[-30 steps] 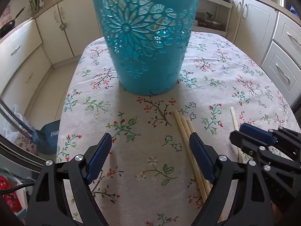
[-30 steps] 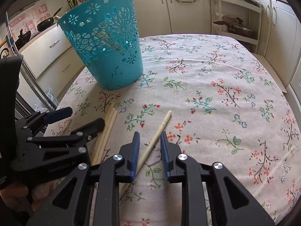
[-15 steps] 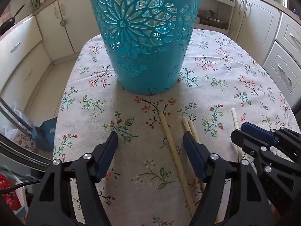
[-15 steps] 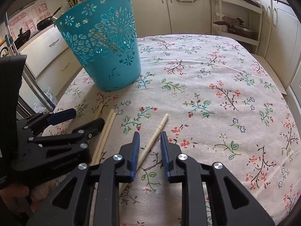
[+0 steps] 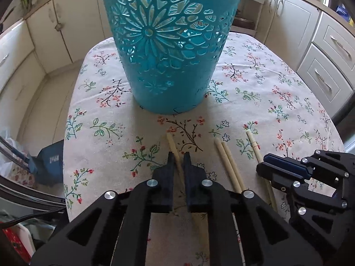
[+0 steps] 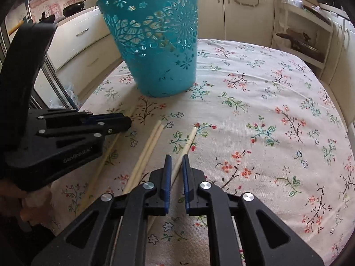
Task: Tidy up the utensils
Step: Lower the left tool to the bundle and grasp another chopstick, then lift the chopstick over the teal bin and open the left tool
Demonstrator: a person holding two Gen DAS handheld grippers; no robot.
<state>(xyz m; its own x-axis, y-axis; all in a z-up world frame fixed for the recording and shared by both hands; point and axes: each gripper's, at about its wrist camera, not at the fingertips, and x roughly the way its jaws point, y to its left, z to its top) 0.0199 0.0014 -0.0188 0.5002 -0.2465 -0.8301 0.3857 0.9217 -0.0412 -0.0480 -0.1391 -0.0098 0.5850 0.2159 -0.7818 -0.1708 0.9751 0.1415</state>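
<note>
Several pale wooden chopsticks lie on the floral tablecloth in front of a teal cut-out basket (image 5: 168, 44) (image 6: 155, 44). My left gripper (image 5: 177, 157) (image 6: 127, 123) is shut on the leftmost chopstick (image 5: 172, 143) (image 6: 106, 155), whose tip pokes out ahead of the closing jaws. My right gripper (image 6: 176, 160) (image 5: 263, 166) is shut on the rightmost chopstick (image 6: 189, 139) (image 5: 251, 141), its jaws closing narrow around the shaft. A pair of chopsticks (image 5: 226, 159) (image 6: 148, 150) lies loose side by side between the two grippers. Both held chopsticks still rest on the cloth.
The table (image 6: 266, 110) is oval and covered with flowered cloth. White kitchen cabinets (image 5: 328, 66) ring it, and an open shelf unit (image 6: 299, 33) stands at the back right. A blue bag (image 5: 48, 161) sits on the floor left of the table. Part of a hand (image 6: 33, 201) shows behind the left gripper.
The left jaws went from wide open to shut on one chopstick, which has come away from the other two. The right jaws narrowed onto the single chopstick. Both hands stayed almost in place.
</note>
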